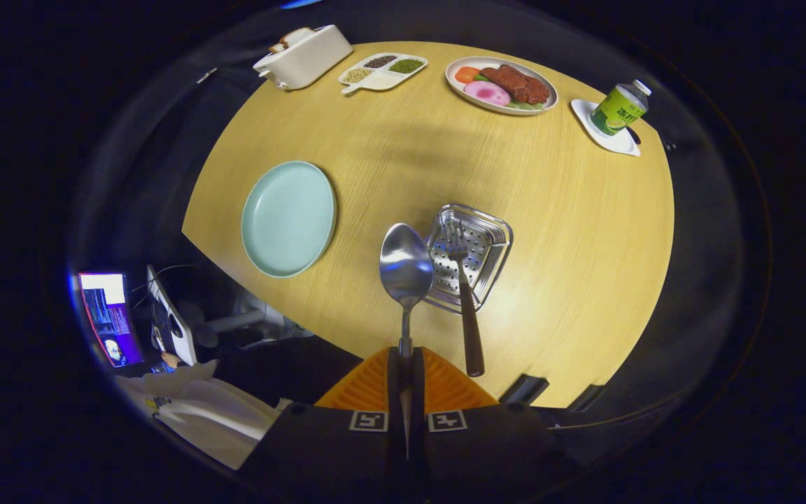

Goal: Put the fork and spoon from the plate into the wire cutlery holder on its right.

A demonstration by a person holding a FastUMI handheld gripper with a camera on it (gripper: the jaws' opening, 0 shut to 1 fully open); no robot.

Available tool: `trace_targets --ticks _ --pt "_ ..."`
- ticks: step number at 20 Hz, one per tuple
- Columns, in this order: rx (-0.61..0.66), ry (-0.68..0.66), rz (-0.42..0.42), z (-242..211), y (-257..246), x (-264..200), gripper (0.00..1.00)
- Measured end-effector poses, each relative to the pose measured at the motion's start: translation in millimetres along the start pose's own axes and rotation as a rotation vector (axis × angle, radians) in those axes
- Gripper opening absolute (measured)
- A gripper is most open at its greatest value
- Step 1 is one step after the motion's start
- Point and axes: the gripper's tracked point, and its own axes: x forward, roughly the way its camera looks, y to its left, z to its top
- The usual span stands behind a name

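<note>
A: What has the gripper [405,364] got?
B: Its orange fingers [368,385] are pressed together on the handle of the spoon [405,269], whose bowl sticks out ahead, raised above the table.
A: And the fork [464,294]?
B: Already in the cutlery holder [471,255], tines down inside, brown handle leaning out over the near rim, just right of the spoon.
A: The plate [288,218]?
B: Pale green, bare, left of the holder.
A: The surface?
B: A light wooden table [585,231]. At the far edge sit a white toaster [303,56], a divided dish [382,71] of beans, a food plate [501,84], and a green bottle [620,106] on a white coaster [606,136].
A: The room?
B: Dark; a lit screen [109,318] glows beside the table's near left.
</note>
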Motion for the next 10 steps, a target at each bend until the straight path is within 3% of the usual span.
trace_targets --ticks 10 --pt "0.094 0.283 0.04 2.0 -27.2 13.5 0.06"
